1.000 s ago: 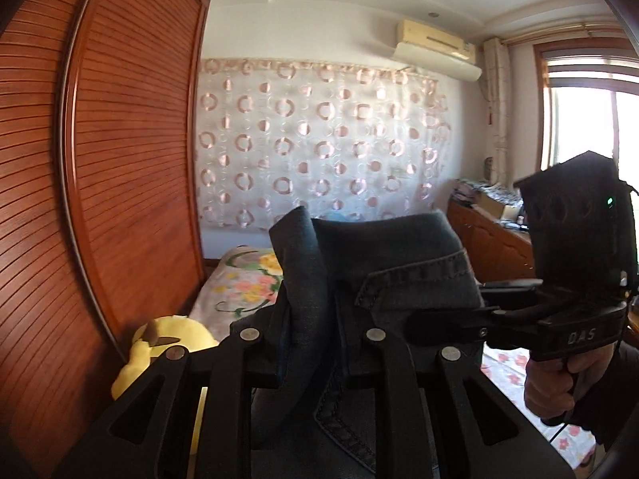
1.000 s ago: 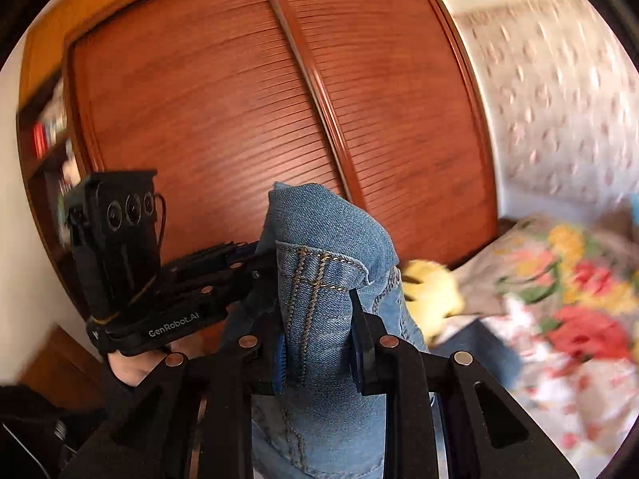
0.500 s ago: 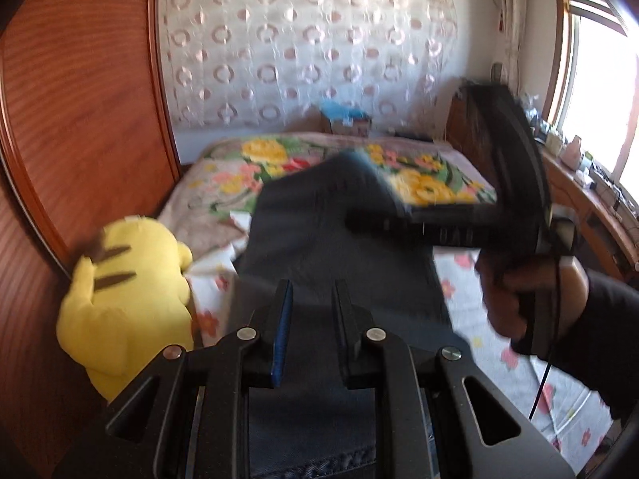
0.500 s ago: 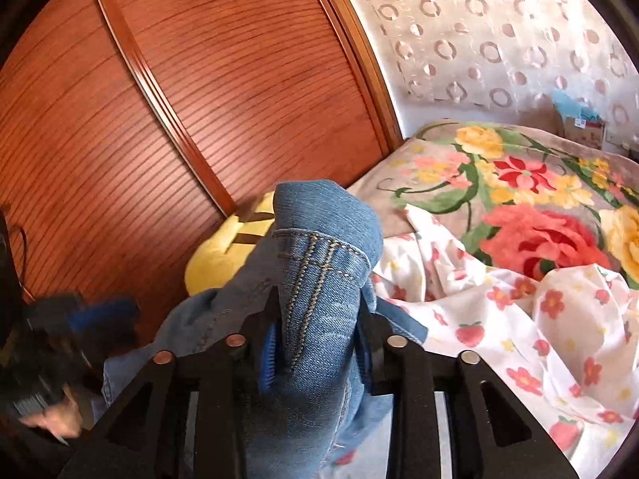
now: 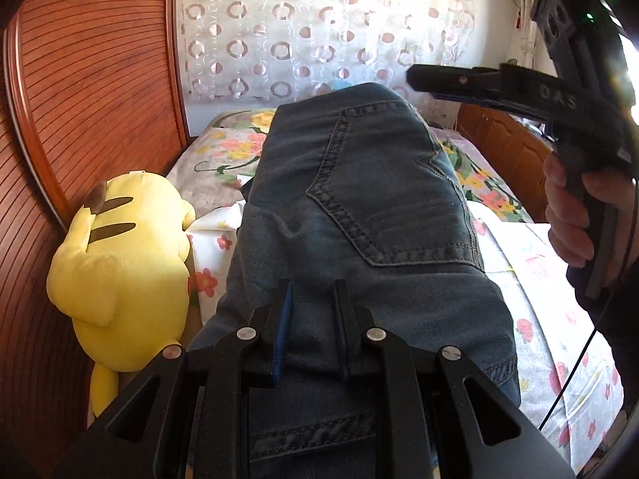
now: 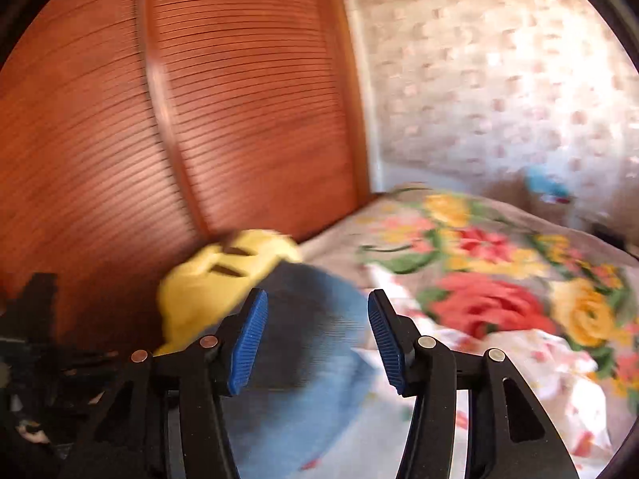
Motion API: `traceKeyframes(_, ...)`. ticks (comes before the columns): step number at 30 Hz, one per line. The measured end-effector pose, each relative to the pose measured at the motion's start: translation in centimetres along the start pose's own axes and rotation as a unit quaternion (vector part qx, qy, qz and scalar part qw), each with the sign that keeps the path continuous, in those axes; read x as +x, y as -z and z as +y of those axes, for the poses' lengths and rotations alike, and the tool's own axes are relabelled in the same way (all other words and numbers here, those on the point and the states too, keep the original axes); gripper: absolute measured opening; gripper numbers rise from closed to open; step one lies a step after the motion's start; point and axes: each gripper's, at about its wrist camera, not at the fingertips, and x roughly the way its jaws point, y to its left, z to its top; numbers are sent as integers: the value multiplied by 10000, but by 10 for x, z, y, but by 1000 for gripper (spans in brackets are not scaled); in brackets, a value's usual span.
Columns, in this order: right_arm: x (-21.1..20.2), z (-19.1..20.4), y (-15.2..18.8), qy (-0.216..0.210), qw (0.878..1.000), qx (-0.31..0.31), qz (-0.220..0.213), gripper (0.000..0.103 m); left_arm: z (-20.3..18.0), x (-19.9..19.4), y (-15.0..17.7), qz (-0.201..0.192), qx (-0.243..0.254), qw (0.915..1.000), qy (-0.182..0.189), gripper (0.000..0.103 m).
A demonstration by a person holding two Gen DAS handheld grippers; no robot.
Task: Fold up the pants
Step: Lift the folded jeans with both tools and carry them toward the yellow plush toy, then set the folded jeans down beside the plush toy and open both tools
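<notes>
The jeans (image 5: 359, 215) are laid lengthwise down the middle of the left wrist view, on the bed (image 5: 559, 339), back pocket up. A fold of denim at the lower centre is clamped between the closed fingers of the left gripper (image 5: 313, 331). In the right wrist view the right gripper (image 6: 317, 339) is seen with its blue pads (image 6: 249, 339) apart and opening; blurred denim is seen beyond the gap, untouched by either pad. The same gripper is seen at the upper right of the left wrist view, held by a hand (image 5: 571, 207), and the letters "DAS" are read on its black body. No container is clearly made out. The bed is covered by a white sheet with small red flowers and, farther back, a quilt (image 6: 479, 279) with large red and yellow blooms. A yellow plush (image 5: 120, 271) is propped at the left against a slatted wooden wardrobe (image 5: 88, 99). A curtain (image 5: 319, 32) with ring patterns is hung across the top.
</notes>
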Motion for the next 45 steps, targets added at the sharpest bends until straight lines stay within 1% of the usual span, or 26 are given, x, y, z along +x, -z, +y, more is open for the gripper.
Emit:
traceKeyframes(2,9,13,4,-253,9994,-161,176,50,1,0,2,-8,-18,10000,-12,20)
traceKeyframes(3,18,16,7,-221,9990,-215,324,48,1,-2,4,-23,-28,10000,-35,20)
traceKeyframes(6,41,13,16,138,9977,-310,586,45,5,-3,14,-12,-110,9999,-121,20)
traceKeyframes(9,58,3,20,310,9960,-218,813,45,12,-4,24,-13,-222,9997,-123,20)
traceKeyframes(12,59,9,17,250,9963,-101,816,45,13,-8,29,-44,-287,9995,-130,20)
traceKeyframes(14,60,10,4,315,9964,-103,778,45,10,-11,28,-41,-263,9995,-175,20)
traceKeyframes(16,55,10,6,372,9966,-14,733,45,9,-14,27,-38,-257,9994,-221,20)
traceKeyframes(18,47,7,16,360,9972,39,648,45,8,-19,26,-61,-255,9993,-263,20)
traceKeyframes(24,-11,25,42,463,9982,160,348,45,-15,-49,22,-331,-48,9992,-225,23)
traceKeyframes(26,-36,34,53,519,9982,168,256,45,-26,-60,20,-440,30,9988,-209,26)
traceKeyframes(28,-63,42,62,617,9978,186,166,45,-39,-73,19,-567,120,9982,-180,38)
traceKeyframes(29,-78,46,67,659,9976,202,116,45,-46,-79,18,-643,159,9977,-157,42)
traceKeyframes(30,-89,49,70,689,9973,224,87,45,-52,-84,17,-711,184,9972,-131,50)
traceKeyframes(31,-104,52,75,735,9970,257,55,45,-56,-88,17,-768,207,9968,-97,53)
traceKeyframes(33,-128,56,83,751,9966,324,-11,45,-68,-97,16,-861,264,9959,-31,53)
traceKeyframes(35,-155,58,91,837,9957,382,-111,45,-81,-105,16,-928,328,9951,-4,56)
traceKeyframes(38,-193,67,102,1029,9937,364,-273,45,-101,-118,17,-1056,415,9935,97,68)
traceKeyframes(39,-205,70,106,1086,9929,372,-311,45,-108,-121,18,-1090,449,9929,147,77)
traceKeyframes(44,-255,83,120,1442,9873,426,-522,45,-142,-141,21,-1305,618,9890,316,83)
traceKeyframes(45,-263,87,124,1533,9856,434,-565,45,-146,-143,22,-1330,630,9885,340,86)
